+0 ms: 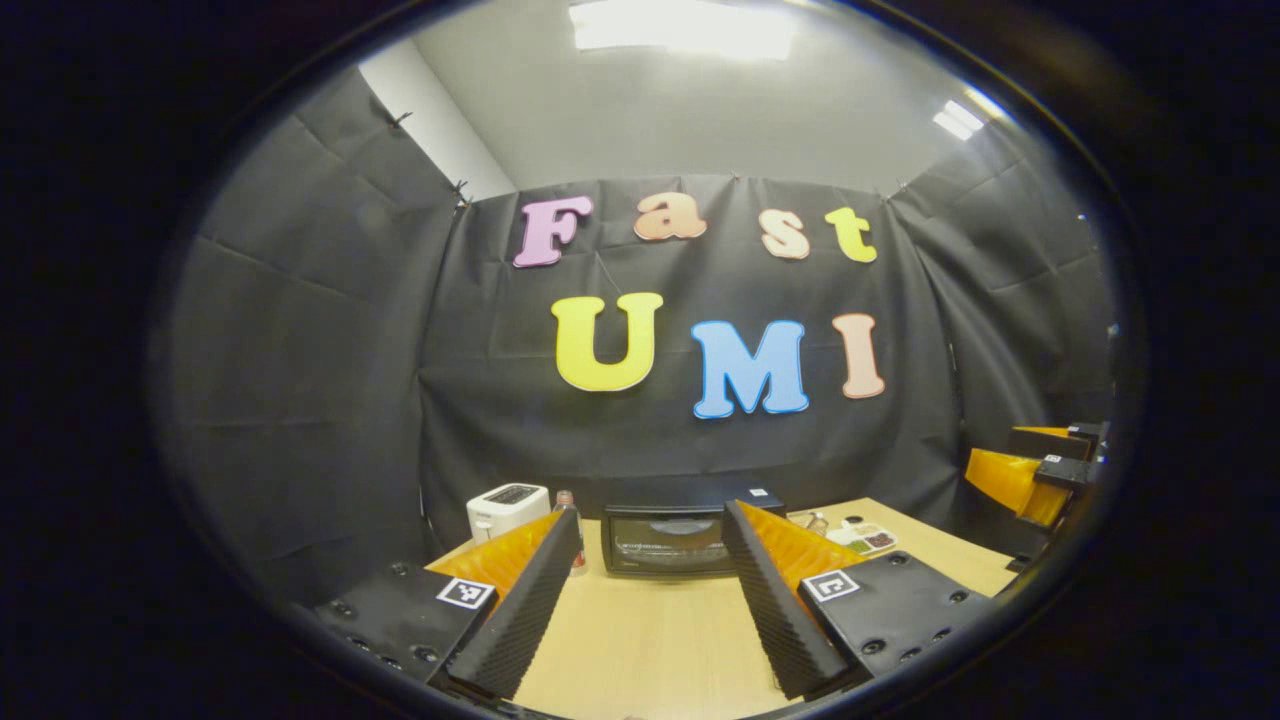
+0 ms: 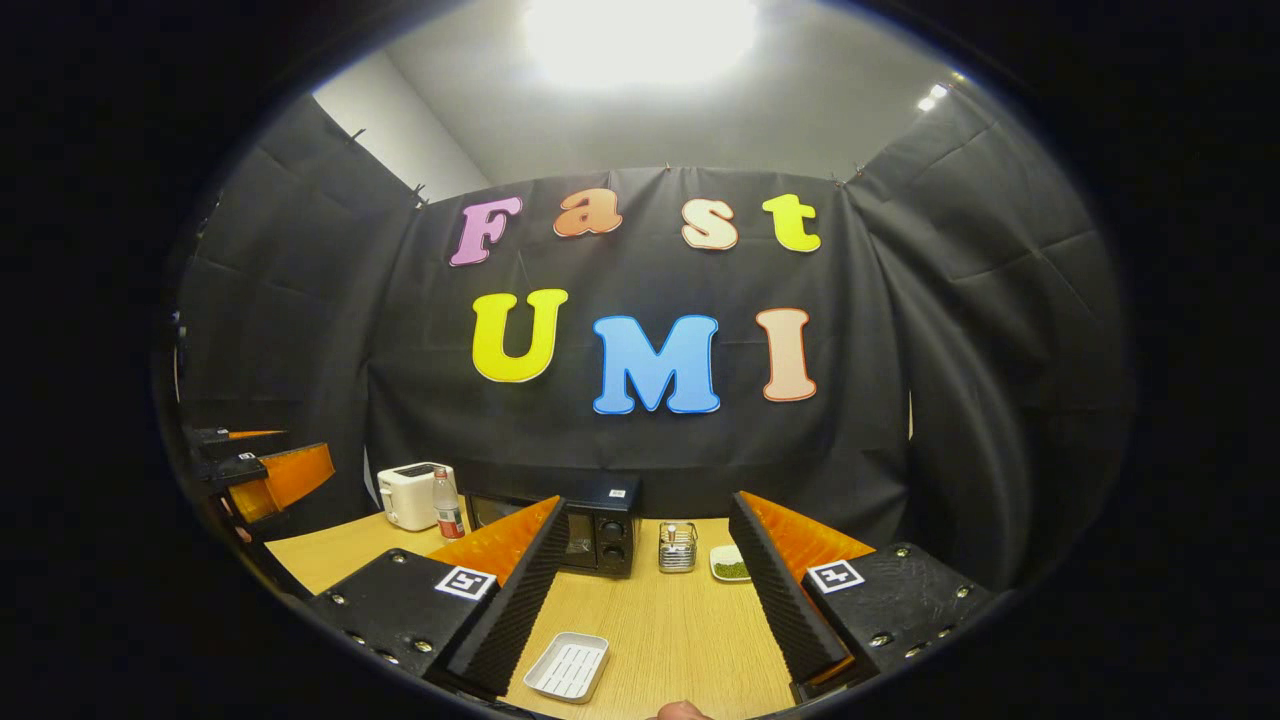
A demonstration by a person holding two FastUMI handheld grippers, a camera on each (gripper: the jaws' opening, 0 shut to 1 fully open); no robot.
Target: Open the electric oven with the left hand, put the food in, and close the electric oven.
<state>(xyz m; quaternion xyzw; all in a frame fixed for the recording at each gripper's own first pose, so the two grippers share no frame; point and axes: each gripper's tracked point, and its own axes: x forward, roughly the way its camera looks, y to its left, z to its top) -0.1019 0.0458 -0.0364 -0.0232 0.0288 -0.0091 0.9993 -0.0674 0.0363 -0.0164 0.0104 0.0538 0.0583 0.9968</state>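
Two handheld grippers are hovering above a pale wooden table [image 1: 650, 640] inside the booth, both with jaws standing wide and holding nothing. In the left gripper view, the left gripper [image 1: 650, 600] is pointing straight at the black electric oven [image 1: 665, 540], which is sitting at the far edge of the table with its glass door closed. A white toaster [image 1: 507, 507] and a small bottle [image 1: 566, 500] are standing just to the oven's left; a plate of food [image 1: 862, 538] is lying to its right. In the right gripper view, the right gripper [image 2: 645, 600] is hanging over the table, where a white ridged tray [image 2: 568, 667] is resting near its left finger. Beyond it, a small wire holder [image 2: 677, 548] and what is probably a dish of green food [image 2: 731, 565] are sitting beside the oven.
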